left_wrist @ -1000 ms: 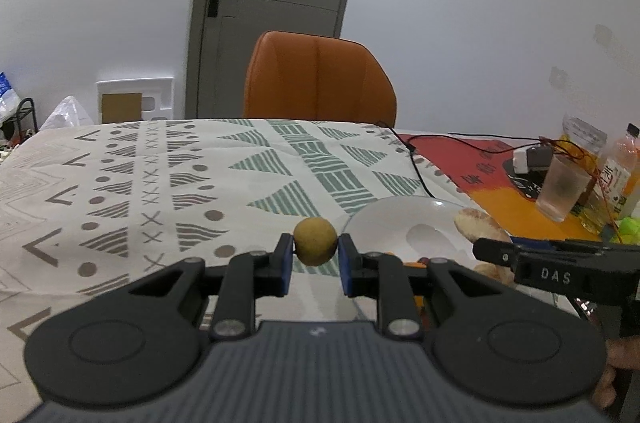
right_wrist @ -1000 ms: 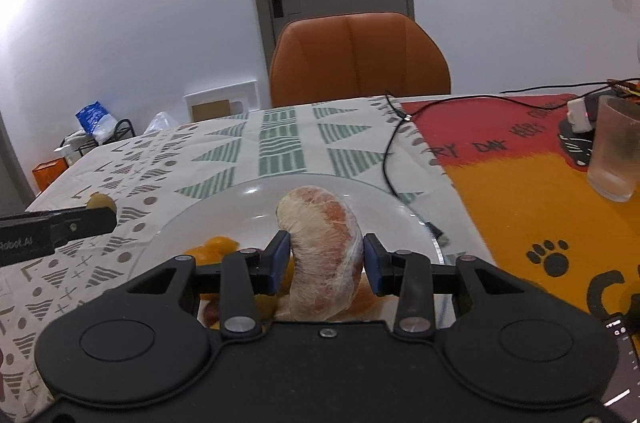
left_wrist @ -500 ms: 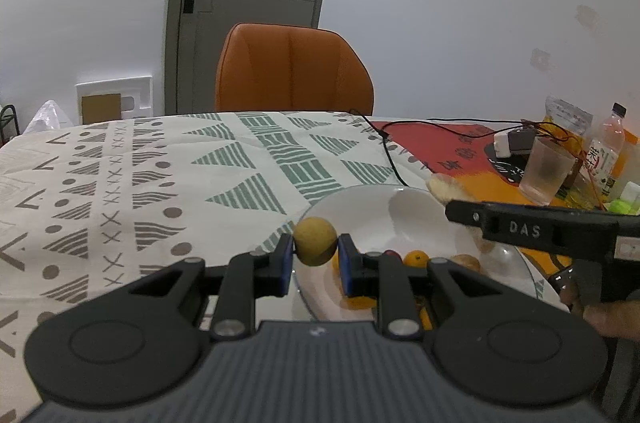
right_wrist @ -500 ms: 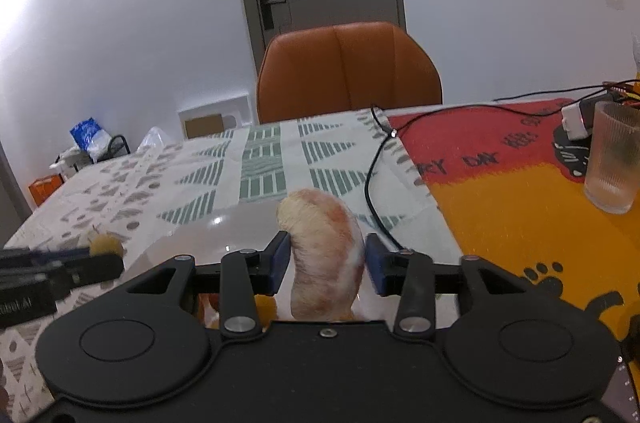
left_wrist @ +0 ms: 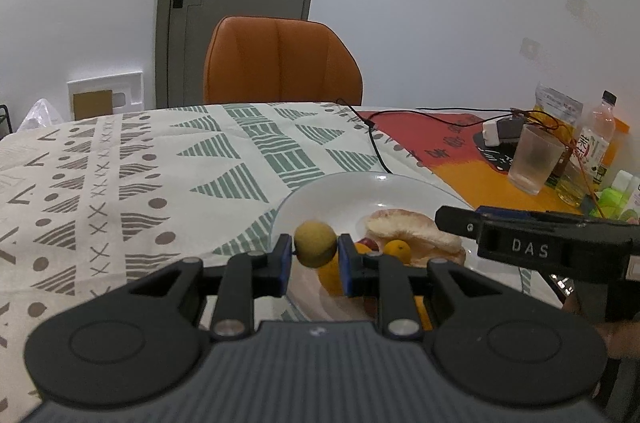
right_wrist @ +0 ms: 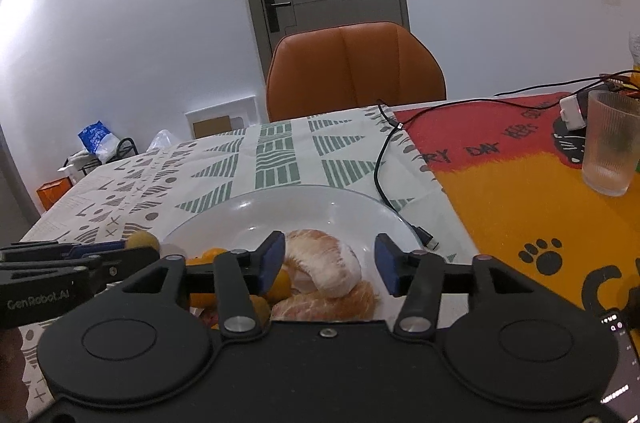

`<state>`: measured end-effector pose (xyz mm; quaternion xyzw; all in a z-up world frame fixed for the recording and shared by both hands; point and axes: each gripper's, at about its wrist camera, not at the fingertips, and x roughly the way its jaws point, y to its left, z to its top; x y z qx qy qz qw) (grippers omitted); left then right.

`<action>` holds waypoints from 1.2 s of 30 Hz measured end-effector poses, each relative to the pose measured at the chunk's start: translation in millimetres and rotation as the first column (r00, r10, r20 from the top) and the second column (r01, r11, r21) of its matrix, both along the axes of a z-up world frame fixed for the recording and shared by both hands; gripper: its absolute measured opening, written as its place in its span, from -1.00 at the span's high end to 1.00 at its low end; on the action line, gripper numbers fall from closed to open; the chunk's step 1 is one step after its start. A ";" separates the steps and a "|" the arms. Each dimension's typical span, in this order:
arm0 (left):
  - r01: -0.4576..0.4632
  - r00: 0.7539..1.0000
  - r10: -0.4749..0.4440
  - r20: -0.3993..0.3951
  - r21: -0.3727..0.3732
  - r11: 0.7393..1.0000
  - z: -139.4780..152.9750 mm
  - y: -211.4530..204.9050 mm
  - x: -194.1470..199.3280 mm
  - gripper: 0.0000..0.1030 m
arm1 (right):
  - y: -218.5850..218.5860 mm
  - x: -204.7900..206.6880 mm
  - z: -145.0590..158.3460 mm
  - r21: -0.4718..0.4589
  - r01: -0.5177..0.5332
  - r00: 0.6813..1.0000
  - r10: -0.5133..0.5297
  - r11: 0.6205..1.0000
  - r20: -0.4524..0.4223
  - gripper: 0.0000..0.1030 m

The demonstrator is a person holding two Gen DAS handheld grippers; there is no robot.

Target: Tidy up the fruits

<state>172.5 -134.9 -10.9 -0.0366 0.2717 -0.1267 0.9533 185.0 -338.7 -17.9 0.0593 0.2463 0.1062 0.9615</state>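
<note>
My left gripper is shut on a small round yellow-brown fruit and holds it over the near left rim of the white plate. My right gripper is open above the plate. A peeled pomelo segment lies on the plate between its fingers, on top of a second segment. Small orange fruits lie beside it. The segment also shows in the left wrist view. The left gripper and its fruit show at the left of the right wrist view.
A patterned tablecloth covers the table, with a red and orange mat to the right. A black cable runs close to the plate. A ribbed glass, a bottle and clutter stand at right. An orange chair is behind.
My right gripper has opened and let the pomelo segment down onto the plate. My left gripper has moved right with its fruit, to the plate's rim.
</note>
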 end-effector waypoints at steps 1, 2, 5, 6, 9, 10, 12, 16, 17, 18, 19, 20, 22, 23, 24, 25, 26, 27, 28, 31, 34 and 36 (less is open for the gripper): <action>-0.003 1.000 0.003 0.003 0.004 1.000 1.3 -0.4 -1.4 0.51 | -0.6 -1.4 0.2 0.003 0.000 1.000 0.000 1.000 0.002 -0.04; -0.005 1.000 0.005 0.004 0.004 1.000 2.4 0.1 -2.2 0.50 | -1.3 -2.6 0.1 0.007 0.000 1.000 0.000 1.000 0.001 -0.04; -0.018 1.000 0.018 0.003 0.007 1.000 6.4 2.4 -4.8 0.47 | -2.4 -6.7 -0.1 0.020 -0.001 1.000 0.001 1.000 -0.001 -0.04; -0.024 1.000 0.024 0.005 0.010 1.000 7.6 3.8 -6.1 0.43 | -2.0 -8.7 0.4 0.024 -0.003 1.000 0.003 1.000 -0.001 -0.04; -0.044 0.999 0.044 0.010 0.015 0.999 11.0 8.8 -11.1 0.27 | -0.3 -14.2 1.8 0.033 -0.013 1.000 0.013 0.999 0.001 -0.08; -0.053 0.999 0.053 0.012 0.016 0.998 12.0 11.3 -13.0 0.25 | 0.8 -15.9 2.3 0.035 -0.017 1.000 0.017 0.999 0.001 -0.12; -0.068 0.998 0.067 0.015 0.014 0.998 13.9 16.3 -16.5 0.17 | 3.4 -19.2 3.3 0.040 -0.028 1.000 0.028 0.999 0.002 -0.16; -0.096 0.995 0.096 0.022 0.013 0.995 18.4 26.6 -24.2 0.01 | 11.3 -25.1 6.5 0.045 -0.054 0.999 0.054 0.998 0.004 -0.20; -0.102 0.995 0.101 0.026 0.016 0.995 19.6 29.1 -26.5 -0.02 | 13.3 -26.8 7.3 0.046 -0.061 0.998 0.060 0.997 0.006 -0.23; -0.110 0.994 0.109 0.029 0.019 0.994 21.1 32.1 -28.8 -0.05 | 15.3 -28.9 8.2 0.048 -0.068 0.998 0.067 0.997 0.008 -0.25; -0.118 0.993 0.117 0.031 0.019 0.993 22.4 35.0 -30.8 -0.07 | 17.1 -30.7 9.1 0.049 -0.074 0.997 0.074 0.996 0.009 -0.27; -0.126 0.992 0.125 0.033 0.018 0.992 23.7 37.3 -33.2 -0.11 | 18.9 -32.5 10.1 0.049 -0.080 0.997 0.079 0.996 0.011 -0.28; -0.140 0.989 0.140 0.039 0.014 0.990 26.7 43.5 -37.9 -0.18 | 21.6 -35.9 12.4 0.051 -0.090 0.996 0.089 0.995 0.012 -0.29; -0.147 0.988 0.147 0.044 0.015 0.989 28.2 46.7 -40.6 -0.24 | 22.7 -37.2 13.5 0.053 -0.095 0.995 0.094 0.994 0.014 -0.32; -0.154 0.987 0.153 0.049 0.016 0.988 29.3 49.1 -43.1 -0.30 | 24.1 -38.6 14.6 0.055 -0.100 0.995 0.100 0.993 0.014 -0.33; -0.161 0.986 0.160 0.054 0.017 0.987 30.5 52.2 -45.8 -0.33 | 25.9 -39.6 15.6 0.055 -0.106 0.994 0.105 0.993 0.016 -0.36; -0.167 0.984 0.166 0.058 0.016 0.986 31.3 54.5 -48.0 -0.37 | 28.2 -40.7 16.5 0.055 -0.112 0.994 0.111 0.992 0.017 -0.38; -0.177 0.983 0.176 0.061 0.013 0.984 32.3 58.2 -50.4 -0.40 | 30.6 -41.5 17.2 0.054 -0.119 0.993 0.118 0.991 0.016 -0.38; -0.184 0.981 0.183 0.061 0.011 0.983 33.3 61.4 -52.4 -0.42 | 33.1 -42.4 17.6 0.053 -0.127 0.992 0.127 0.990 0.015 -0.40; -0.205 0.977 0.204 0.064 0.009 0.979 35.9 70.8 -59.3 -0.56 | 41.7 -44.8 18.5 0.055 -0.151 0.989 0.150 0.987 0.017 -0.50; -0.235 0.970 0.234 0.063 0.018 0.972 37.6 79.1 -65.5 -0.66 | 50.6 -48.7 20.3 0.055 -0.170 0.985 0.169 0.984 0.020 -0.61; -0.252 0.966 0.250 0.059 0.012 0.968 38.6 86.6 -70.4 -0.75 | 56.7 -51.2 21.3 0.054 -0.183 0.983 0.182 0.982 0.020 -0.67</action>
